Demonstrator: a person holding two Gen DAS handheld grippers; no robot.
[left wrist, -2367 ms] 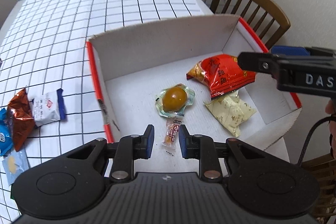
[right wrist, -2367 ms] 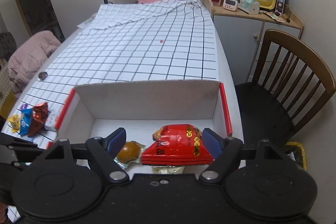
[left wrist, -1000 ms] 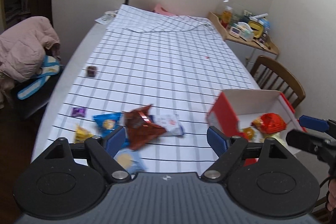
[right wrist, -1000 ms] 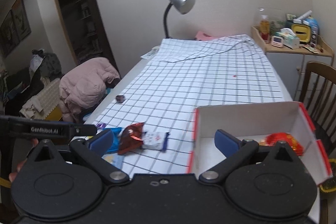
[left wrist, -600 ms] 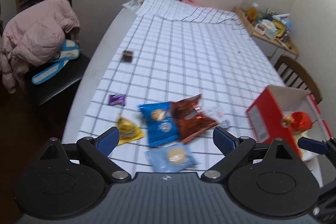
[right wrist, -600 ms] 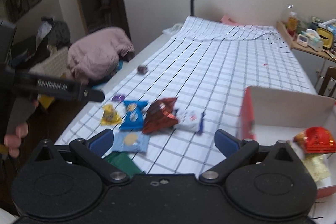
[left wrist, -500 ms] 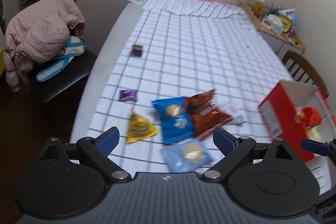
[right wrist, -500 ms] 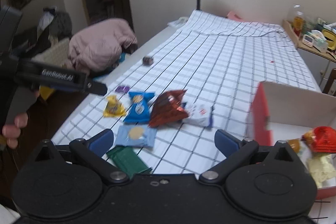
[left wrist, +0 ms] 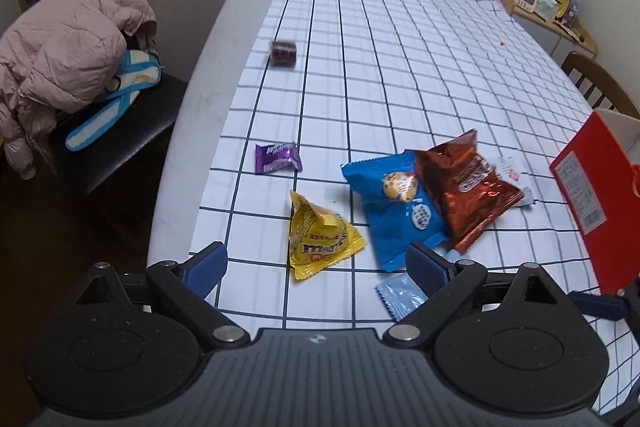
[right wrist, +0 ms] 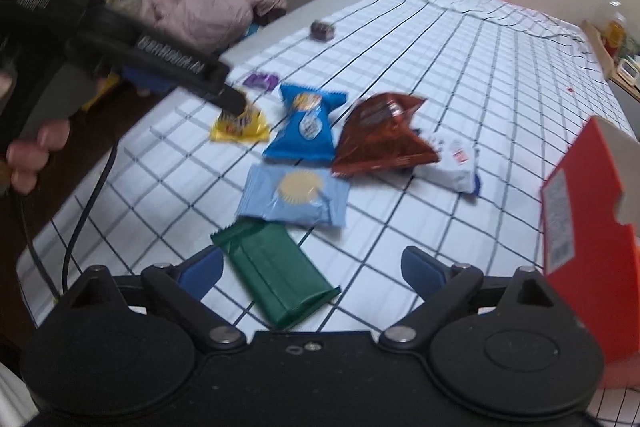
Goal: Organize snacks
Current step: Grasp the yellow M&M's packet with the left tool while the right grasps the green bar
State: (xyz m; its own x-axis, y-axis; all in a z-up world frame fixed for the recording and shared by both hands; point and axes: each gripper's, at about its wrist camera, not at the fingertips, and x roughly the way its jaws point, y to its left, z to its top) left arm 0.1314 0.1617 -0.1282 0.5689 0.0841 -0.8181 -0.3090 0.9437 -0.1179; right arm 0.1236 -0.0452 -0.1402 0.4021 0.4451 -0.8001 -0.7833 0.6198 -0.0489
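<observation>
Left-wrist view: the left gripper [left wrist: 316,265] hangs over the near edge of the tabletop [left wrist: 400,67], its fingers [left wrist: 208,263] spread wide and holding nothing. Between and just beyond them, at lower centre of the frame, lies the yellow M&M's packet [left wrist: 320,237], which is probably the next snack to be taken, since it sits squarely in the gap. To its right the blue cookie packet [left wrist: 396,205] lies partly under the brown foil bag [left wrist: 464,183]; a white wrapper [left wrist: 516,175] shows behind the bag. A light-blue packet [left wrist: 400,295] lies at the lower right, partly hidden by the right-hand finger. A purple candy [left wrist: 276,157] lies apart at centre left, and a dark wrapped sweet [left wrist: 283,54] lies well apart at upper centre. The red box [left wrist: 588,187], at the right edge, appears to be the container for the snacks; its contents are not visible here.

Right-wrist view (motion-blurred): the right gripper [right wrist: 312,267] also has its fingers [right wrist: 424,273] spread and empty, with the green packet [right wrist: 276,275] lying between them at lower centre. The wide spread of both pairs suits flat, broad wrappers. The loose snacks remain grouped near the tabletop's front edge, within reach of both grippers and beside the box.
</observation>
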